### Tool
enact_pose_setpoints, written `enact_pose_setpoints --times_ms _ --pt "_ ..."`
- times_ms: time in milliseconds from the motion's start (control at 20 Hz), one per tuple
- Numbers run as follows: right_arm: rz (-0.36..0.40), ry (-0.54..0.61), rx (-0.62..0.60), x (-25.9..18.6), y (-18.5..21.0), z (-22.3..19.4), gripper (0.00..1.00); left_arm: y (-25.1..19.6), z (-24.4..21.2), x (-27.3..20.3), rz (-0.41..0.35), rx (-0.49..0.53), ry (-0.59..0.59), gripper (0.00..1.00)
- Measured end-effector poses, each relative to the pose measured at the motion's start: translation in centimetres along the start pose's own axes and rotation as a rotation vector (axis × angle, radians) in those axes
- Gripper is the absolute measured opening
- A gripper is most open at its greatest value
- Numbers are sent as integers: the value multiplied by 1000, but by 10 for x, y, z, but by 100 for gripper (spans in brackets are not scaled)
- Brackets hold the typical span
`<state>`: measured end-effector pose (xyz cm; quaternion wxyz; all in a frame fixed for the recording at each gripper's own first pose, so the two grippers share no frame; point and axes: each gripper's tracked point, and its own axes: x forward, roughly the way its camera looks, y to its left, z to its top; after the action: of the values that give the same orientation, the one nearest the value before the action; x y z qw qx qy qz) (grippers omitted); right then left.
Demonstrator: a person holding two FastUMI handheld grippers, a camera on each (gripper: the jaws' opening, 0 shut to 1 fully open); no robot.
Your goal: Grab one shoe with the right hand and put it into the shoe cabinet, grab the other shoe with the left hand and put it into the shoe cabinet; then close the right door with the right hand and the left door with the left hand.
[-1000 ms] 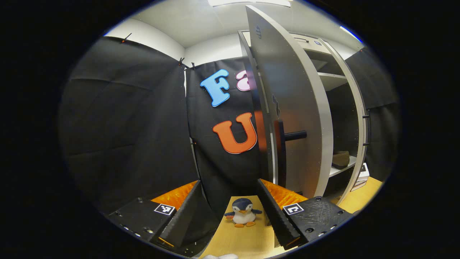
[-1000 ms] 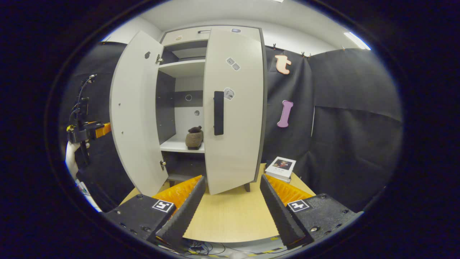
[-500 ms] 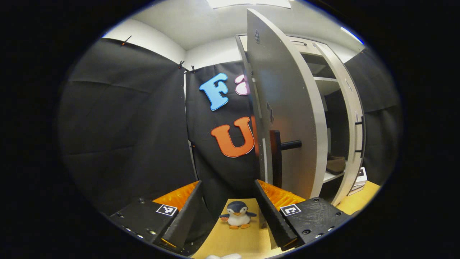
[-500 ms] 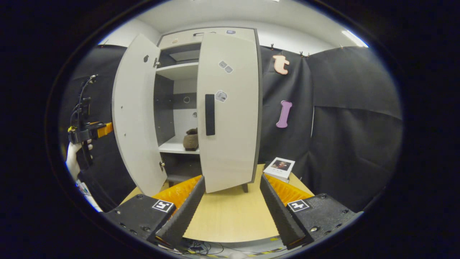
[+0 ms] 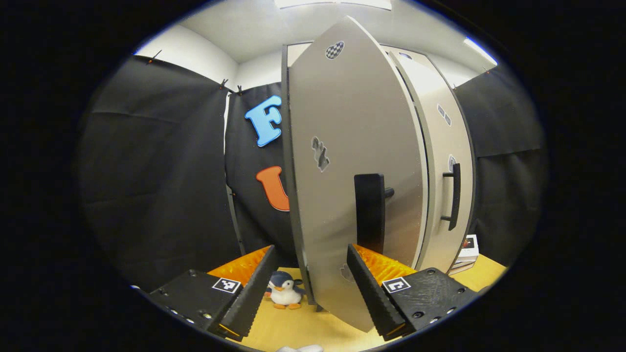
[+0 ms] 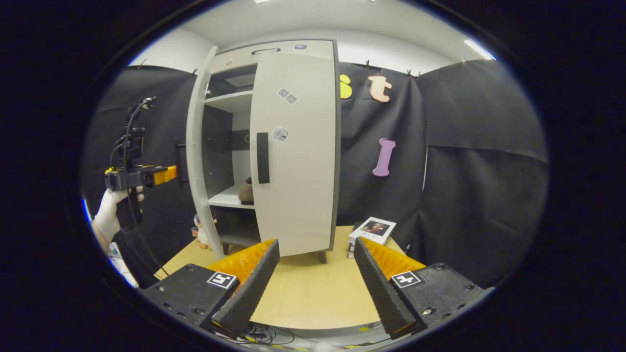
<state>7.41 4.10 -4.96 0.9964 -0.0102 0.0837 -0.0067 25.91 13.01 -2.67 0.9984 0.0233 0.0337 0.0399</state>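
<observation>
While spread wide, left gripper fingers empty | right gripper likewise

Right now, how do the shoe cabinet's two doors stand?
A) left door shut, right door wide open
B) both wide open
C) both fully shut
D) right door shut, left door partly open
D: in the right gripper view the right door lies flat against the cabinet while the left door stands ajar, shelves showing between them.

Shoe on the shelf half hidden behind the right door, penguin toy partly covered by the left door, stickers on both doors too small to tell, book cut by the right door's edge
</observation>
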Motion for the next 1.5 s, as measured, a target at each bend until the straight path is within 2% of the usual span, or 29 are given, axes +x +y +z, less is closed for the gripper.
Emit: enact_pose_setpoints --times_ms 50,100,500,750,950,1200,1500 --pt "7 -4 -2 -2 -5 1 100 -10 -3 0 0 -5 18 90" --pt "16 -8 -2 -4 -12 3 100 -18 -4 -2 2 -11 27 97" --pt "101 -25 19 -13 -53 17 100 -59 -3 -76 63 7 39 96" --pt "138 -18 38 -14 -58 18 99 -78 5 -138 69 12 35 96" --pt "108 -56 43 -27 -48 29 99 -82 13 -185 29 10 15 96" --pt "53 -97 57 -52 -24 37 98 -66 -4 -241 -5 14 31 95" --pt "9 -134 15 -83 3 27 99 -46 -27 -277 -41 -10 45 96"
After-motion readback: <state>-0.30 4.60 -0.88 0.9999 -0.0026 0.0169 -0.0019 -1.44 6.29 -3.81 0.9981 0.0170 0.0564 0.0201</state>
